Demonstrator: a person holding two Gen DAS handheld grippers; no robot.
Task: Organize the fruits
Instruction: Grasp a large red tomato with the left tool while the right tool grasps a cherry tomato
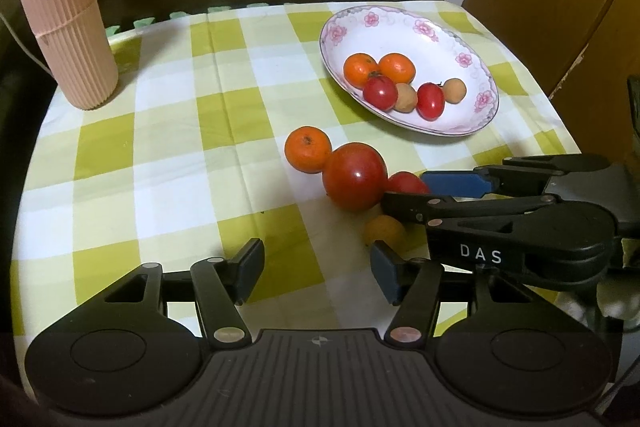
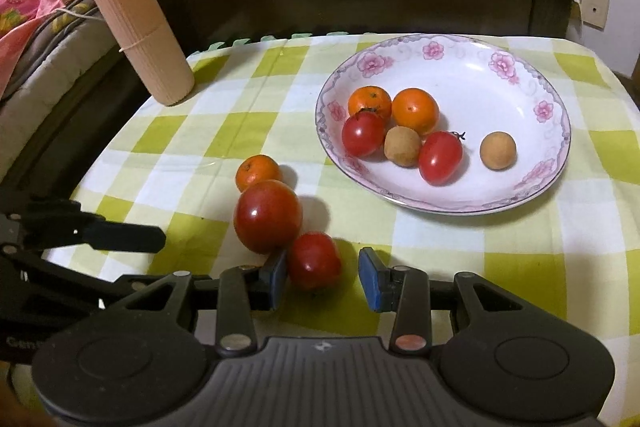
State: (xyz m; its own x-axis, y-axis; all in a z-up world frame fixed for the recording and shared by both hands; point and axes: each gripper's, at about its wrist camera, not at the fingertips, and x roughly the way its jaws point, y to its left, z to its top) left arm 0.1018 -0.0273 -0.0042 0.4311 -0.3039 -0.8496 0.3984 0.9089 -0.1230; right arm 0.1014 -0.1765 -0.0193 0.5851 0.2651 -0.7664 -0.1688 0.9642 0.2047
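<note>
Right gripper (image 2: 322,273) jaws apart around the small red tomato (image 2: 314,261); left pad touching it, right pad clear, no clamp. Left gripper (image 1: 316,273) jaws apart, empty, over the green-and-white checked tablecloth (image 1: 168,155). Large red tomato (image 2: 267,215) touches the small one; small orange mandarin (image 2: 257,171) just behind it. White floral-rimmed plate (image 2: 520,83) holds two mandarins, two tomatoes, two tan round fruits. Ribbed pink cylinder (image 2: 140,31) stands at the table's far left.
</note>
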